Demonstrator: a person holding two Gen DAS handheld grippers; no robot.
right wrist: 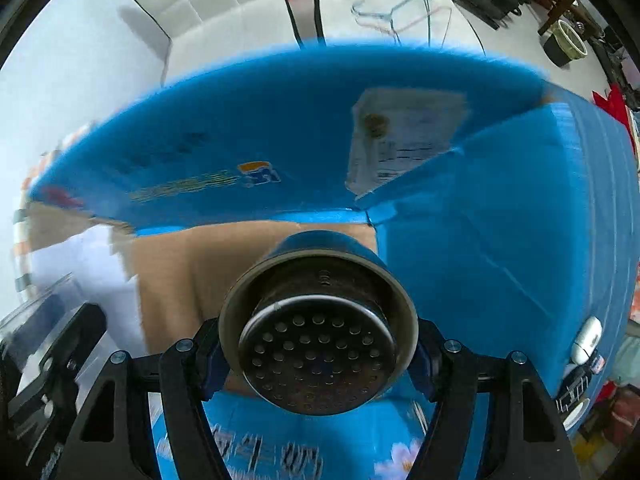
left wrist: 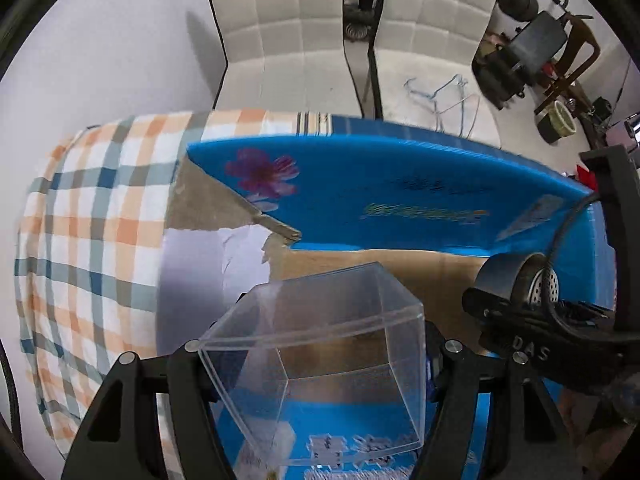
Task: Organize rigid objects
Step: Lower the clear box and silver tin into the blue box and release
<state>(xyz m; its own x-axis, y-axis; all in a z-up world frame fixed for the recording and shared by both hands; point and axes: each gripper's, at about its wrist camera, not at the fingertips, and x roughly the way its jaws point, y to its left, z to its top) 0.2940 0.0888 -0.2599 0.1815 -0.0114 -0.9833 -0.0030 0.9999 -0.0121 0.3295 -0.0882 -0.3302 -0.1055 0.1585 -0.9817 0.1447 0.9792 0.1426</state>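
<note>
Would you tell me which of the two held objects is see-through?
The clear plastic box in the left tongs; the right tongs hold an opaque perforated metal cup.

Both wrist views look closely down into the blue box point(left wrist: 400, 184).

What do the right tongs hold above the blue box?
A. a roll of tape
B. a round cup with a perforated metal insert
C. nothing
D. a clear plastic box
B: in the right wrist view the right tongs are closed on a round cup with a perforated metal insert, above the open blue box; the clear plastic box is in the left tongs.
</note>
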